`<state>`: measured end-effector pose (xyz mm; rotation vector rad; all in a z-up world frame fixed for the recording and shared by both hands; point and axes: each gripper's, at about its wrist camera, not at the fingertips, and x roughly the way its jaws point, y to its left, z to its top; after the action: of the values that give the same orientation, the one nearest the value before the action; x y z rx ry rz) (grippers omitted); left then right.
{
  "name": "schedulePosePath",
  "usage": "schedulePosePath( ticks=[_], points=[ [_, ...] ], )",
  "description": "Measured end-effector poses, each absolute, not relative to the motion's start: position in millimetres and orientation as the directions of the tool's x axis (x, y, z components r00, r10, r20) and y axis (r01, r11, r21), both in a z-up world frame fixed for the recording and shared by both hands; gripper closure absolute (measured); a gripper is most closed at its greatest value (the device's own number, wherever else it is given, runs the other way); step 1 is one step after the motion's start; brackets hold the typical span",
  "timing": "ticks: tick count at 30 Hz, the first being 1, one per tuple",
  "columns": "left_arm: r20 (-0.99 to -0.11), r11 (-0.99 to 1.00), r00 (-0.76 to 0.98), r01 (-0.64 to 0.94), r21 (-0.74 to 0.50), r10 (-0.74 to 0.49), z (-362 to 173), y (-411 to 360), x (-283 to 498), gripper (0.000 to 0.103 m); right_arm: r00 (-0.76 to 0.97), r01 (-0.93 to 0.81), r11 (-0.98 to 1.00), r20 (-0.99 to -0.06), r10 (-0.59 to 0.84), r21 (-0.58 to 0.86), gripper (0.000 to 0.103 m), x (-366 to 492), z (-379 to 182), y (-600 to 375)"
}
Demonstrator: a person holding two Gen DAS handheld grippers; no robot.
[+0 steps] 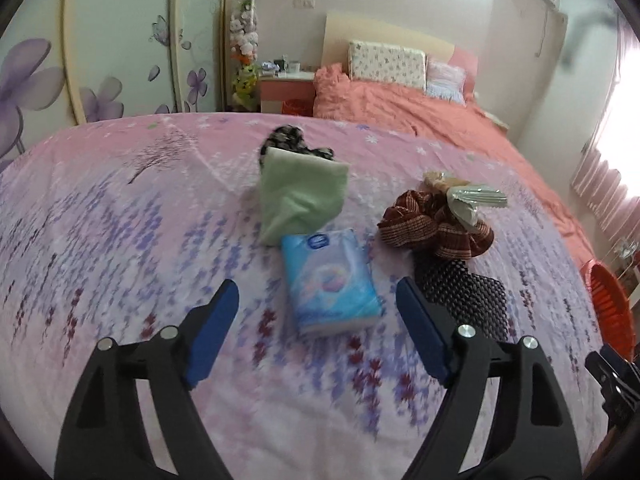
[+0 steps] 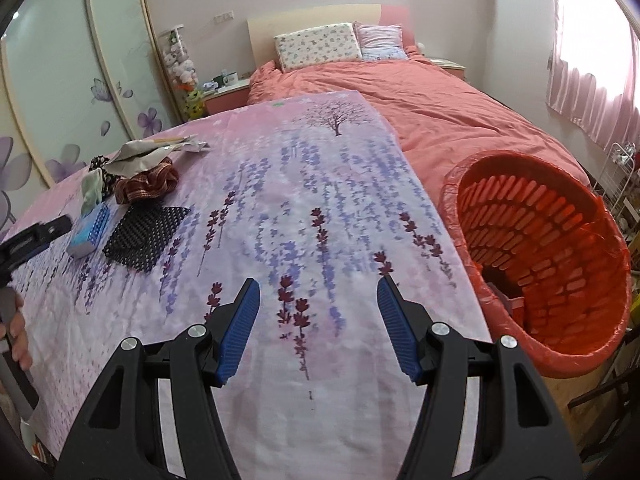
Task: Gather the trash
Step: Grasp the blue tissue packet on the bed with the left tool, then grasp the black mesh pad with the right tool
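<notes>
The left gripper (image 1: 316,312) hangs with its fingers apart and empty, the tissue pack (image 1: 330,282) lying on the sheet (image 1: 120,220) straight ahead between them, long axis running away from the fingers. The right gripper (image 2: 318,320), also spread and empty, is well apart from the pile but beside the bin (image 2: 560,364), so the left is nearer. The crumpled foil wrapper (image 1: 468,200) sits on the brown scrunchie (image 1: 424,228), ahead and right of the left fingers.

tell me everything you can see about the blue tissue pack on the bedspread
The tissue pack is a soft rectangular packet in glossy light-blue plastic, with a dark-blue oval logo near its far end and a pinkish round picture in the middle; white shows along its near edge. It looks full and sealed. It lies flat on the purple flowered bedspread, its far end touching or slightly overlapping the green cloth, with the black mesh mat close beside it. Nothing grips it.
</notes>
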<state>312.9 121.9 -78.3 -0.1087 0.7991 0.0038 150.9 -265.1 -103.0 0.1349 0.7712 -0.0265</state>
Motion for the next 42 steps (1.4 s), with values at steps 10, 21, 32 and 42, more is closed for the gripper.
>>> schedulePosePath(
  ticks=[10,21,32,42],
  points=[
    [-0.77,0.996,0.637,-0.056,-0.073,-0.021,-98,110,339,0.05,0.699,0.054,0.991,-0.714,0.047,0.119,0.042,158,-108,-257],
    [-0.78,0.995,0.625,-0.071,-0.074,-0.014,-109,114,338,0.044,0.687,-0.009,0.996,-0.723,0.07,0.089,0.042,164,-109,-228],
    [-0.784,0.999,0.62,-0.044,-0.027,0.006,-110,163,305,0.052,0.66,-0.078,0.988,-0.735,0.154,0.136,0.038,191,-112,-186],
    [-0.787,0.999,0.616,-0.05,-0.008,0.025,-110,162,307,0.051,0.641,-0.096,0.976,-0.739,0.21,0.194,0.038,235,-113,-128]
  ],
)
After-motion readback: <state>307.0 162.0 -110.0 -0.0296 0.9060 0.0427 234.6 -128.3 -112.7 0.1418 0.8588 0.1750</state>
